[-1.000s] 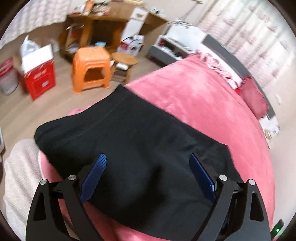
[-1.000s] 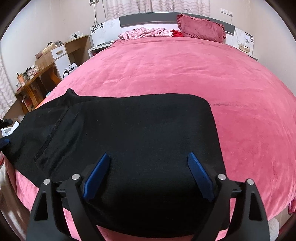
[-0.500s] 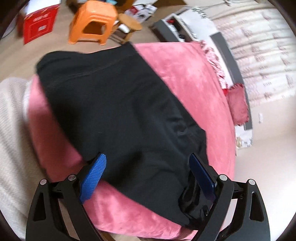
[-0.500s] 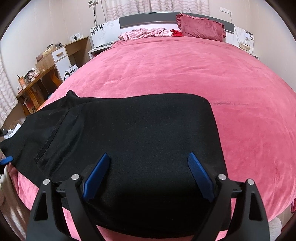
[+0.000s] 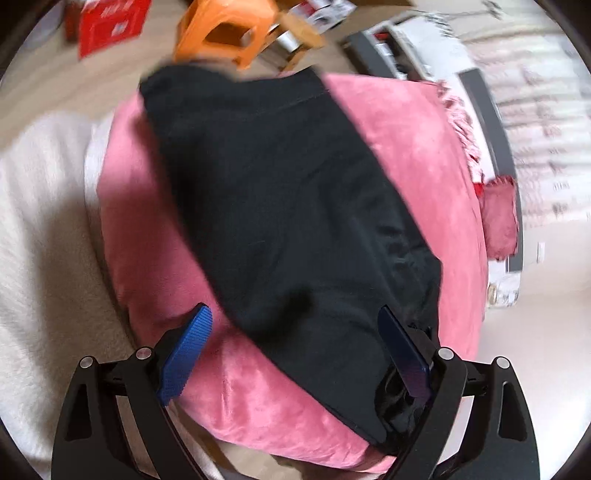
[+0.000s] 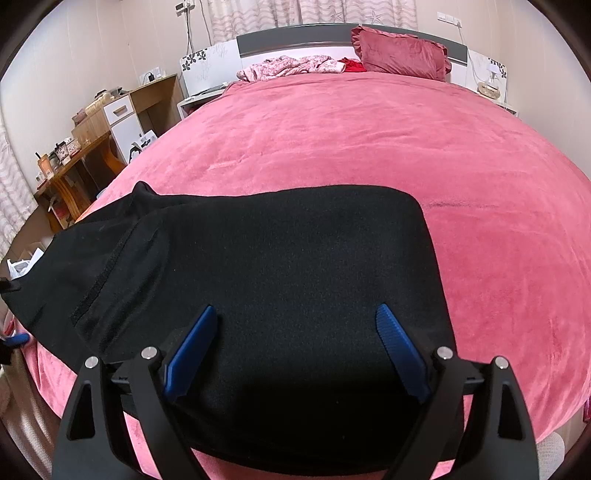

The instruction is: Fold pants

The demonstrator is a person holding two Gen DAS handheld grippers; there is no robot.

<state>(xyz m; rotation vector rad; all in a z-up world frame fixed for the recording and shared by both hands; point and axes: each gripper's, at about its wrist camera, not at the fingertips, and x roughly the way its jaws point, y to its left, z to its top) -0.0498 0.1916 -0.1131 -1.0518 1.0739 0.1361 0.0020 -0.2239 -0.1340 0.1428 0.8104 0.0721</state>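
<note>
The black pants (image 6: 280,266) lie folded flat across the near corner of the pink bed (image 6: 369,140). They also show in the left wrist view (image 5: 280,206), running away toward the bed's far edge. My left gripper (image 5: 295,332) is open and empty, above the near edge of the pants, with its left finger over bare pink cover. My right gripper (image 6: 295,328) is open and empty, its blue fingers spread over the near part of the pants. The right gripper's black frame (image 5: 402,391) shows at the lower right of the left wrist view.
An orange stool (image 5: 225,26), a small wooden stool (image 5: 299,29) and a red box (image 5: 110,18) stand on the floor beyond the bed. A cream rug (image 5: 40,236) lies at the left. Pillows (image 6: 399,51) and a wooden desk (image 6: 77,155) are farther off.
The left gripper has swung and pulled back, so it looks down on the pants from higher and its left finger is now off the fabric. The right gripper has barely moved.
</note>
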